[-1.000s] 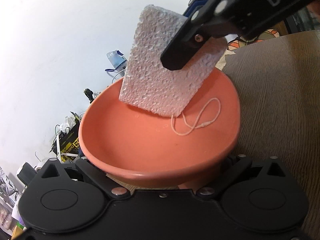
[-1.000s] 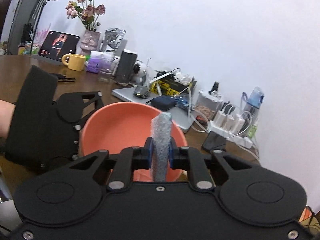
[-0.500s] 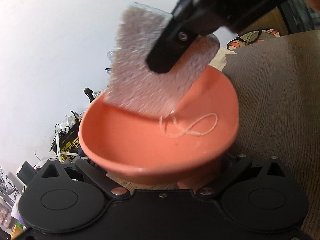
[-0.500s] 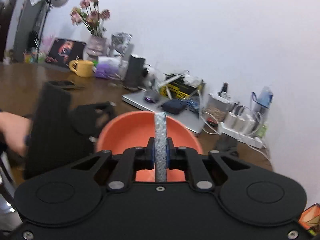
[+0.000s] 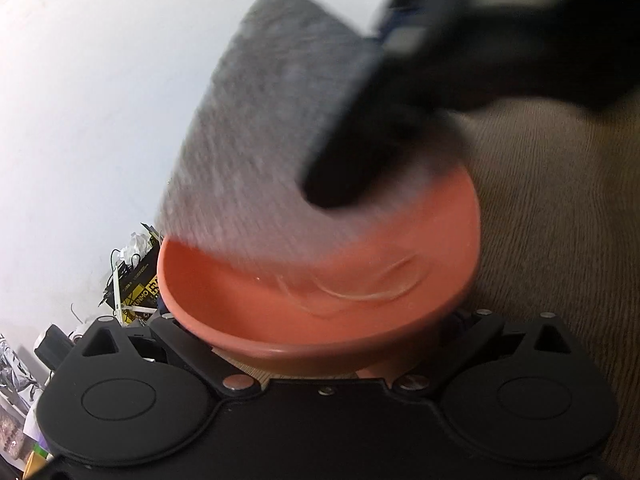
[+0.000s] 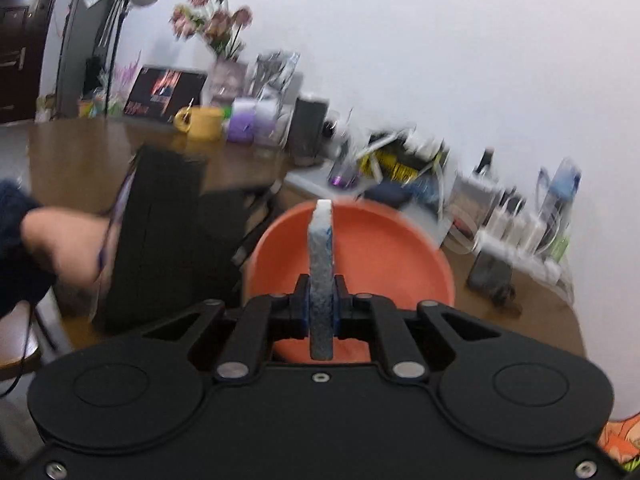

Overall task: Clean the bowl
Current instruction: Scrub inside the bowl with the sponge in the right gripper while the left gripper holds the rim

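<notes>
An orange bowl [image 5: 260, 320] is tilted up off the wooden table, and my left gripper [image 5: 320, 364] is shut on its base, its fingertips hidden under the bowl. A pale thread loop [image 5: 372, 292] lies inside the bowl. My right gripper [image 6: 321, 300] is shut on a white sponge [image 6: 320, 240], which I see edge-on over the bowl [image 6: 380, 256]. In the left wrist view the blurred sponge [image 5: 272, 140] reaches into the bowl's far side, and one of the right gripper's fingers [image 5: 348, 168] crosses its face. My left gripper [image 6: 244, 240] meets the bowl's left rim.
A person's hand [image 6: 60, 244] holds the left gripper. Along the wall stand a yellow mug [image 6: 204, 122], a vase of flowers [image 6: 216, 36], a laptop [image 6: 320, 184], power strips with cables [image 6: 520, 228] and a phone [image 6: 490, 274]. Brown tabletop [image 5: 560, 240] spreads to the right of the bowl.
The sponge has swept across the bowl's inside, leftward and nearer the left camera, now blurred. The thread loop shifted right and flattened. The bowl and left gripper stayed put.
</notes>
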